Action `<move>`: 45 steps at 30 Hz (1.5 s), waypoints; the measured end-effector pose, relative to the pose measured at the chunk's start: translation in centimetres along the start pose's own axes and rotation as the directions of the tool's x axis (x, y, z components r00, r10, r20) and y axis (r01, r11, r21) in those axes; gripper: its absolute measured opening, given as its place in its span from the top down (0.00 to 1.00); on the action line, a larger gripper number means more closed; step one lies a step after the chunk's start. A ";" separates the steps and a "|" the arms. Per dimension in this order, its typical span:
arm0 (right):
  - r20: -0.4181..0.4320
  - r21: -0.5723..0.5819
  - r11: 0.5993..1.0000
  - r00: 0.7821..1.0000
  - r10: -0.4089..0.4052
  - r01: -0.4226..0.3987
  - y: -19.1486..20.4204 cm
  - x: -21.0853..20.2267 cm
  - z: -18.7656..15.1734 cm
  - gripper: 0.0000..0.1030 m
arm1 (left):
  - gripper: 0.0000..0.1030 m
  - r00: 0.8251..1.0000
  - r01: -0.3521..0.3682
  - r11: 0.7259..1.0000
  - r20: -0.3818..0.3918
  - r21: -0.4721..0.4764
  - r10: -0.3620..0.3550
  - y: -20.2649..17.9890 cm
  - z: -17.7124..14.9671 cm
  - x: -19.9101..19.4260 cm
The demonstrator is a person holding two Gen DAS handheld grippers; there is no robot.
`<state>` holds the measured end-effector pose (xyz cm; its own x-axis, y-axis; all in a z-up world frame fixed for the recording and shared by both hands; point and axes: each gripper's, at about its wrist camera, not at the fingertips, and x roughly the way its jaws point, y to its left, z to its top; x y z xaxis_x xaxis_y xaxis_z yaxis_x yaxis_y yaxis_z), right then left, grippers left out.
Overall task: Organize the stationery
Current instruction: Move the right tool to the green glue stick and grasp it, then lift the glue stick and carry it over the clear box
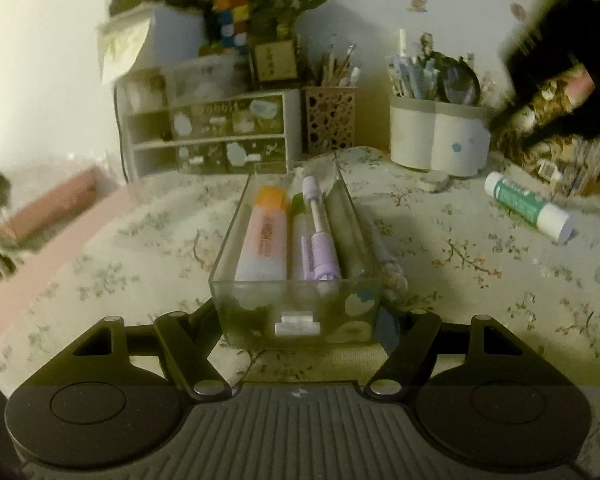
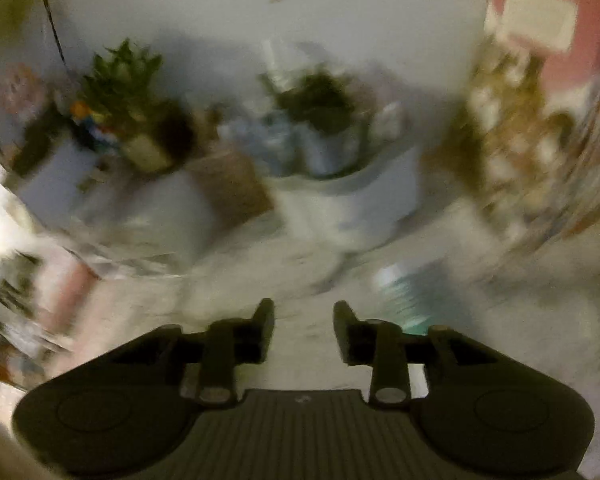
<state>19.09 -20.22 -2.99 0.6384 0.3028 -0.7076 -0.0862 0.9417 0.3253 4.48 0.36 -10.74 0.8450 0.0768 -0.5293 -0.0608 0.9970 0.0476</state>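
Nearest us, our left gripper (image 1: 300, 320) is clamping the near end of a clear drawer tray (image 1: 296, 264) holding an orange-capped tube (image 1: 265, 236) and a purple pen (image 1: 318, 236). Our right gripper (image 2: 304, 330) is hanging empty, fingers apart, in a blurred view. Farther off, a green glue stick (image 1: 526, 206) is lying loose on the floral tablecloth (image 1: 480, 280); swinging the tray quickly risks spilling it.
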 end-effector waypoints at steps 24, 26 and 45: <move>-0.160 0.031 0.999 0.987 -0.014 0.019 -4.9 4.7 -1.2 0.61 | 0.30 1.000 0.005 1.000 0.019 -0.006 -0.005 -0.1 -0.2 0.2; -0.159 0.082 0.997 0.987 0.011 0.002 -5.1 4.5 -1.3 0.61 | 0.29 1.000 0.005 1.000 0.023 -0.007 -0.005 -0.1 -0.3 0.2; -0.112 0.273 0.955 0.982 0.153 -0.118 -5.0 3.6 -3.4 0.61 | 0.30 0.999 -0.040 0.998 -0.003 -0.044 0.040 -1.2 0.3 0.4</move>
<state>19.24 -23.29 -9.29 0.5281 0.4578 -0.7152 0.0512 0.8235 0.5649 5.06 -0.81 -10.72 0.8404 0.1166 -0.5293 -0.1178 0.9925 0.0315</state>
